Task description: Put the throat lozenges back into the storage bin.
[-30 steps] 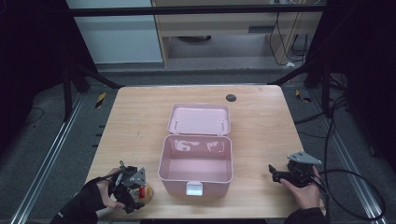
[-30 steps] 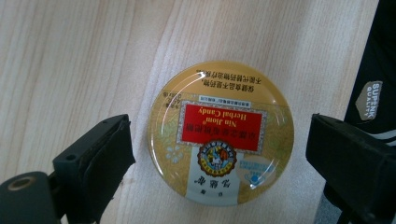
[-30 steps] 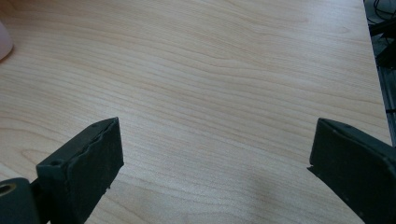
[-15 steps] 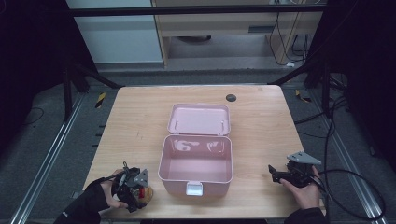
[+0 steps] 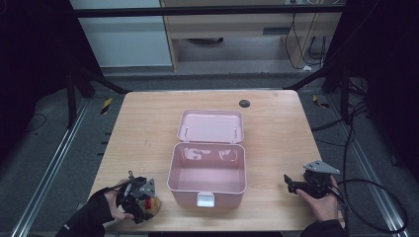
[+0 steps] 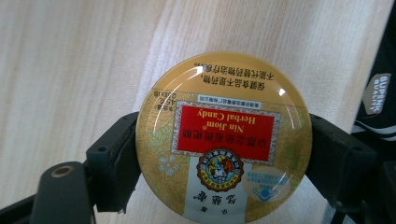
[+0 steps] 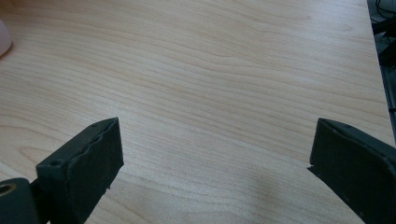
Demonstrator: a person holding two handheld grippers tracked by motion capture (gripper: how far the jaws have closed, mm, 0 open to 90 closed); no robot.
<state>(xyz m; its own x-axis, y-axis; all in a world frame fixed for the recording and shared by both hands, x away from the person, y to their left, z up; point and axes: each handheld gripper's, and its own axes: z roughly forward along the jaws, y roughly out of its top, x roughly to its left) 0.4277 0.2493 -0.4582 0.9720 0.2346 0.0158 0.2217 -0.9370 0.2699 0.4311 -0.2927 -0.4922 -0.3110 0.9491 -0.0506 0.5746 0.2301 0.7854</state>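
Note:
A round yellow candy tin (image 6: 224, 140) with a red label lies on the wooden table near its front left corner (image 5: 155, 206). My left gripper (image 6: 224, 161) has just been closing around it. The tin sits between the two jaws, and both black pads (image 6: 116, 163) touch its rim. From above, the left gripper (image 5: 143, 200) covers most of the tin. My right gripper (image 5: 290, 184) rests low at the front right. It stands open (image 7: 215, 158) with only bare wood between its fingers.
A pink plastic box (image 5: 171, 170) stands open in the middle of the table, its lid (image 5: 211, 126) laid back. Its corner shows at the edge of the right gripper view (image 7: 3, 39). A small dark disc (image 5: 244, 103) lies near the far edge.
The left hand has shifted only slightly over the tin at the front left. The right gripper and the pink box are where they were.

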